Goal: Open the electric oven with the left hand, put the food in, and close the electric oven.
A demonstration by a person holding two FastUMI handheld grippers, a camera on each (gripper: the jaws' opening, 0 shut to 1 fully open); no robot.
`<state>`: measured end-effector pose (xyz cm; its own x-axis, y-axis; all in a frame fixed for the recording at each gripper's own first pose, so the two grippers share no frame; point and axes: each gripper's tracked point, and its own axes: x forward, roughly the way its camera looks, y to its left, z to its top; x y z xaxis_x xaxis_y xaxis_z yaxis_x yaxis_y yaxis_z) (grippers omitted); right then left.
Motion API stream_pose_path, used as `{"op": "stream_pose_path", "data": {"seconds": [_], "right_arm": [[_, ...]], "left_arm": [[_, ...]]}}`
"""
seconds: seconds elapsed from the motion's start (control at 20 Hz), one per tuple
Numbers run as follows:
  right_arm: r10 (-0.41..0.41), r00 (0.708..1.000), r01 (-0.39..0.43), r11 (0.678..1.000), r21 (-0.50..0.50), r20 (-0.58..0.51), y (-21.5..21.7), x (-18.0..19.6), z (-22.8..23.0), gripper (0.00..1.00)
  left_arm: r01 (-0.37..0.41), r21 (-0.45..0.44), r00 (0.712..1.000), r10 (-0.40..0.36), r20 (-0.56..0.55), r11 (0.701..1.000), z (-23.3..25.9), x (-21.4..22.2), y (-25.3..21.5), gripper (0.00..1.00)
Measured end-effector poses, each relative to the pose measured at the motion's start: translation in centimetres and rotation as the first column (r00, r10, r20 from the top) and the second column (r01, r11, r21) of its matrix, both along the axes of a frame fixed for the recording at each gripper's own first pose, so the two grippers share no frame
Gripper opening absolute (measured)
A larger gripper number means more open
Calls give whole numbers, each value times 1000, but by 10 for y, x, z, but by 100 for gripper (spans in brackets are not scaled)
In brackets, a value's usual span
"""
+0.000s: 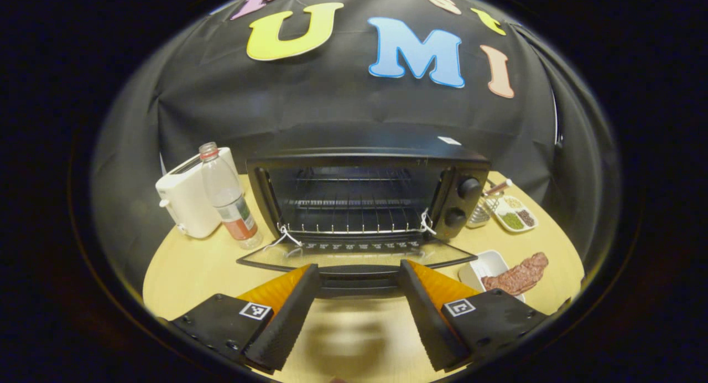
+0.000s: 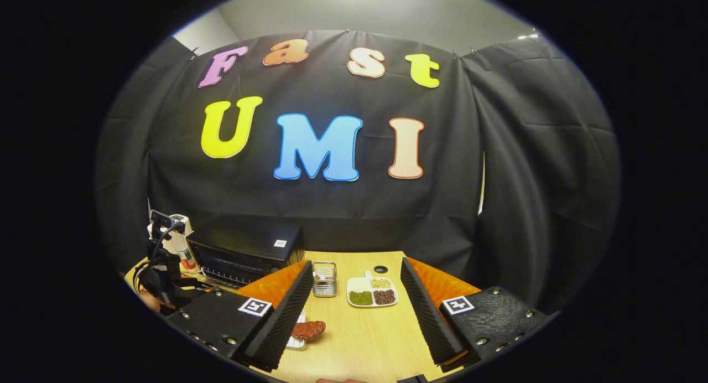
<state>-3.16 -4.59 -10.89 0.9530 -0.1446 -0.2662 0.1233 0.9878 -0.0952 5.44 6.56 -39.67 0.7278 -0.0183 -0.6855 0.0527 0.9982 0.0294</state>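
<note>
My left gripper sits at the bottom centre of the left gripper view, its two fingers spread wide with nothing between them. My right gripper sits at the bottom centre of the right gripper view, fingers likewise spread wide and holding nothing. The left gripper also appears at the lower left edge there.

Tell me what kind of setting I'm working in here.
Likely a staged kitchen tabletop in a cloth-walled booth: an electric oven with its door down, a white toaster, and meat on a small dish.
</note>
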Motion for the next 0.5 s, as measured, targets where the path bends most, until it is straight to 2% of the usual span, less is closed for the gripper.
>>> {"op": "stream_pose_path", "data": {"seconds": [0.2, 0.3, 0.5], "right_arm": [[15, 1000, -15, 1000, 10, -15, 7, 1, -4, 96], [28, 999, -28, 1000, 14, -15, 13, 2, -3, 96], [58, 998, -57, 998, 25, -28, 20, 4, -9, 96]], "left_arm": [[8, 2, 999, -8, -42, 1000, -20, -17, 0, 100], [0, 4, 998, 0, -59, 1000, -24, -21, 4, 98], [-26, -8, 999, 26, 29, 1000, 12, -13, 14, 100]]}}
